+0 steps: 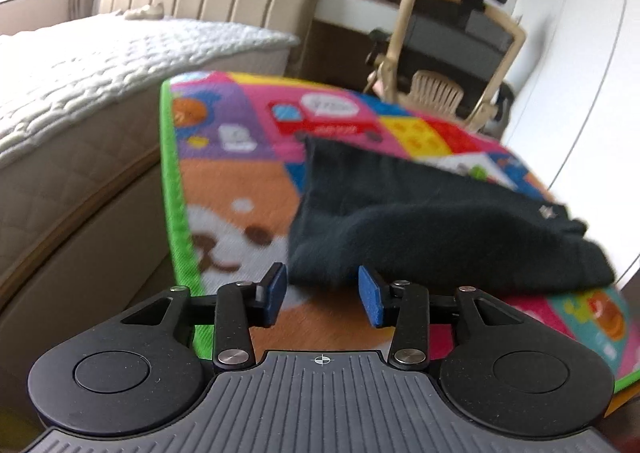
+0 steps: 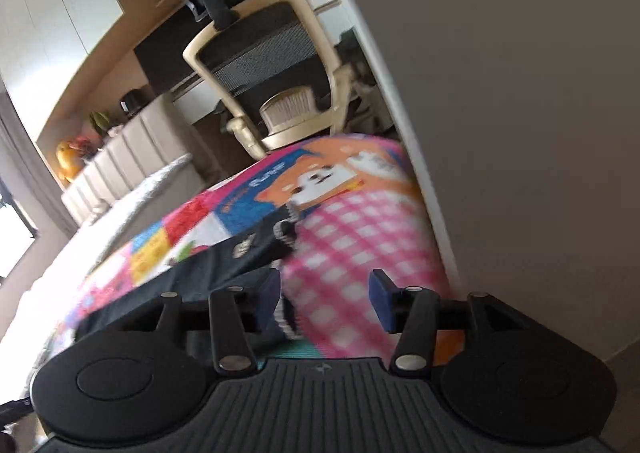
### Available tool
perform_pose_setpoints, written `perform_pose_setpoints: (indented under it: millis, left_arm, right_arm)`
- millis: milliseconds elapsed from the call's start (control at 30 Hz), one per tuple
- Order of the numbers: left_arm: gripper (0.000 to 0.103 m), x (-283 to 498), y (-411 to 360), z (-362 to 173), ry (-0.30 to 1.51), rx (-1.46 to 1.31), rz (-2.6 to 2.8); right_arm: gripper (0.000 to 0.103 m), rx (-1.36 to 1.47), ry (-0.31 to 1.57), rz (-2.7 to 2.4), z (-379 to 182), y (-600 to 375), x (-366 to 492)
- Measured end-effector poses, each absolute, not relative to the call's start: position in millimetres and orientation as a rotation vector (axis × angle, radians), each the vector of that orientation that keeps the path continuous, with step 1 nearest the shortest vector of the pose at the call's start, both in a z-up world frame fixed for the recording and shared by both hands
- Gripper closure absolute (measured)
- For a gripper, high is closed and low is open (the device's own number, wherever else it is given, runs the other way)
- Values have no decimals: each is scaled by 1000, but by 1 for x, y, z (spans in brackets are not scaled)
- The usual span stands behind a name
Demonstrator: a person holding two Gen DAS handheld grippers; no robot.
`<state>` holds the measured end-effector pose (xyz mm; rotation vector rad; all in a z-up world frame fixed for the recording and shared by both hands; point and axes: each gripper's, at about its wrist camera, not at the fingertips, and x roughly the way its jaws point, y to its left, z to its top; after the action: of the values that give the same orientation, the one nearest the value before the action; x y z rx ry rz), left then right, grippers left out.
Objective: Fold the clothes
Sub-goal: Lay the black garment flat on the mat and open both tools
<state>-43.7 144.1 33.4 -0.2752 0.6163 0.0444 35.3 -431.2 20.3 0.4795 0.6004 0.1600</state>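
A dark folded garment point(image 1: 420, 225) lies on a colourful play mat point(image 1: 240, 189) printed with a dog and a fire truck. My left gripper point(image 1: 322, 293) is open just in front of the garment's near folded edge, blue pads apart, nothing between them. In the right wrist view the same dark garment point(image 2: 224, 265) with a striped cuff stretches from the left towards my right gripper point(image 2: 326, 299). That gripper is open over the pink checked part of the mat point(image 2: 360, 237). Its left finger lies right by the cuff, and no cloth shows between the pads.
A bed with a white quilted cover point(image 1: 100, 69) runs along the mat's left side. Beyond the mat stands a beige office chair point(image 1: 456, 65) at a desk. A white wall or cabinet face point(image 2: 520, 113) runs close along the mat's right edge.
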Motion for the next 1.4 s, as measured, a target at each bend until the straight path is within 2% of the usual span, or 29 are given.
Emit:
perform_pose_setpoints:
  millis: [200,233,267,333,367,533,567,733,900,933,967,1033,1100,1400]
  left_arm:
    - [46,-24,117,44,559,-208,17]
    - [46,-19,110,44,559,-187,-3]
    - [44,-14,103,44,560,-168,-24]
    - [40,-4,88,43,562,-146,-75]
    - [36,1,81,44,562,-138,-101]
    - [25,10,55,45,551,-98,-176]
    - [22,9,53,45,548,-96,-184]
    - [18,5,50,41,565,-83,-204]
    - [18,12,50,20,685,-80,-170]
    - [18,11,51,15,709,-85,-169]
    - [18,10,51,10,733,-90,-168]
    - [15,3,49,9,736,-66,-168]
    - [9,-1,49,10,748,-81,-172]
    - [7,-7,48,13,740,-132,-120]
  right_arm:
    - [51,440,660,229,-5,-380,69]
    - [54,406,662,239,-6,-370,71]
    - [67,368,664,246,-7,-361,73]
    - [84,313,664,251,-5,-351,73]
    - [88,299,664,256,-3,-349,72]
    - [91,277,674,252,3,-368,41]
    - [97,265,674,232,4,-373,33]
    - [96,250,651,136,2,-392,16]
    - [94,266,591,171,15,-380,19]
    - [86,271,584,200,17,-374,19]
    - [68,277,579,224,18,-368,20]
    - [53,304,586,273,18,-356,25]
    - [53,347,629,333,13,-342,32]
    - [54,307,726,358,0,-321,26]
